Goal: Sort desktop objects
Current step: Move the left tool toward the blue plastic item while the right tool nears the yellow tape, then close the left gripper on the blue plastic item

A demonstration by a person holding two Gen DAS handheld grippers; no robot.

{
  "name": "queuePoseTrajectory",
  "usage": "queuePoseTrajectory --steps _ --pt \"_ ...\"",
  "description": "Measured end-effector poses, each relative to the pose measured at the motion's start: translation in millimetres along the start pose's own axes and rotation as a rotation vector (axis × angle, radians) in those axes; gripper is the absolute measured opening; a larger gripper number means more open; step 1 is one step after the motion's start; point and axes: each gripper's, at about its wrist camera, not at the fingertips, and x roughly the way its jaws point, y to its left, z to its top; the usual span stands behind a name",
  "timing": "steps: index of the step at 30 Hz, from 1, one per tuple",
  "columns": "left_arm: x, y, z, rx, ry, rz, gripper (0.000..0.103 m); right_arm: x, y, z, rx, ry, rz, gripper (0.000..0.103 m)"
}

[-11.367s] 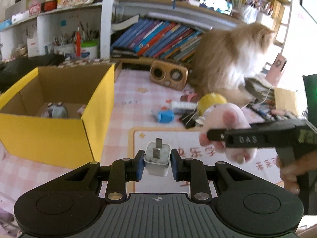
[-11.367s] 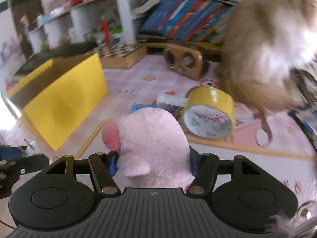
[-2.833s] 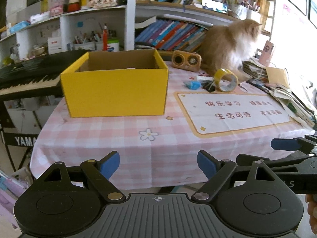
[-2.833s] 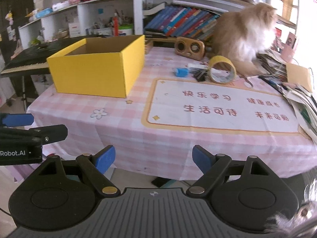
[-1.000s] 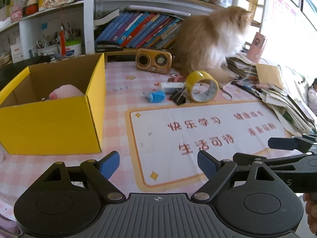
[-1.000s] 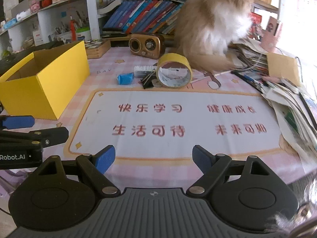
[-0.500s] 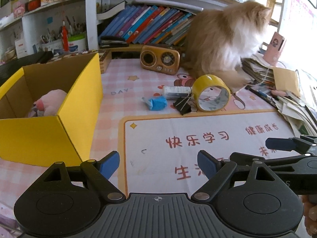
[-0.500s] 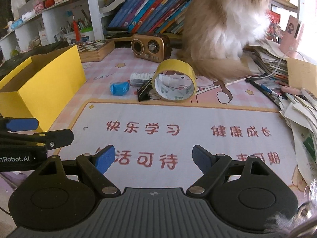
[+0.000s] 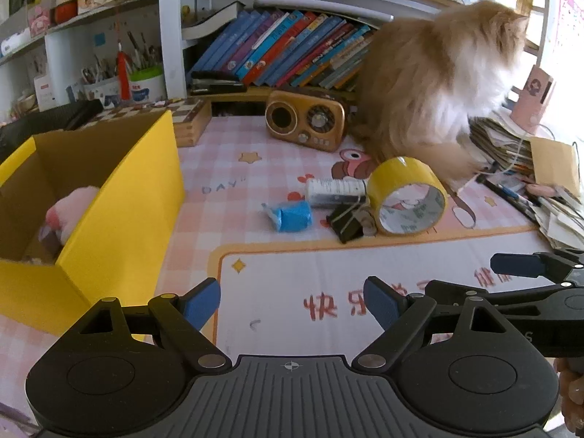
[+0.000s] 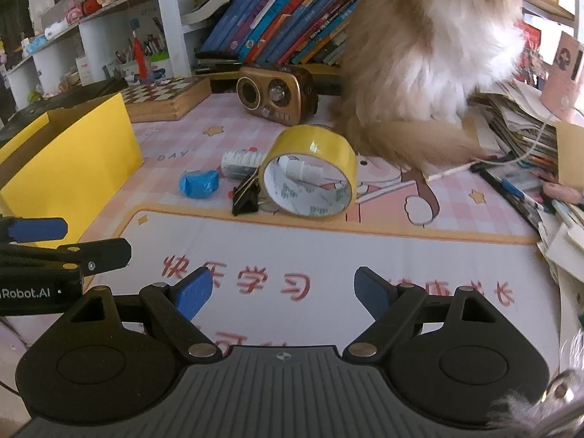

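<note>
Now we hold both tools over the white printed desk mat point(image 10: 328, 252), and each has its jaws spread wide with nothing between them: the left gripper point(image 9: 292, 301) and the right gripper point(image 10: 283, 288).

The things left to sort lie together at about 12 o'clock from the right gripper: the yellow roll of wide tape point(image 10: 310, 171) standing on its edge, the black binder clip point(image 10: 245, 197) touching it at 9 o'clock, the crumpled blue wrapper point(image 10: 199, 183) further left, and the white tube point(image 10: 241, 162) behind.

The open yellow cardboard box point(image 9: 120, 215) is at 10 o'clock from the left gripper, with a pink plush toy point(image 9: 71, 210) already inside.

We think the tape roll suits the right gripper. It can roll, so we should close over its rim from above. The fluffy orange and white cat point(image 10: 430, 62) sits just behind, so we should approach slowly.
</note>
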Motion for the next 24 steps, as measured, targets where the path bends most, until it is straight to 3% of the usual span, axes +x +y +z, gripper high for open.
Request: queuePoseTrajectory --steps 16,24 --pt "61.6 -7.0 33.5 0.006 0.011 0.031 0.087 61.7 -23.8 33.9 -0.018 0.000 -0.013 0.085" --pt "94.1 2.1 44.3 -0.040 0.045 0.045 0.085 88.3 -25.7 42.1 -0.020 0.008 -0.044 0.091"
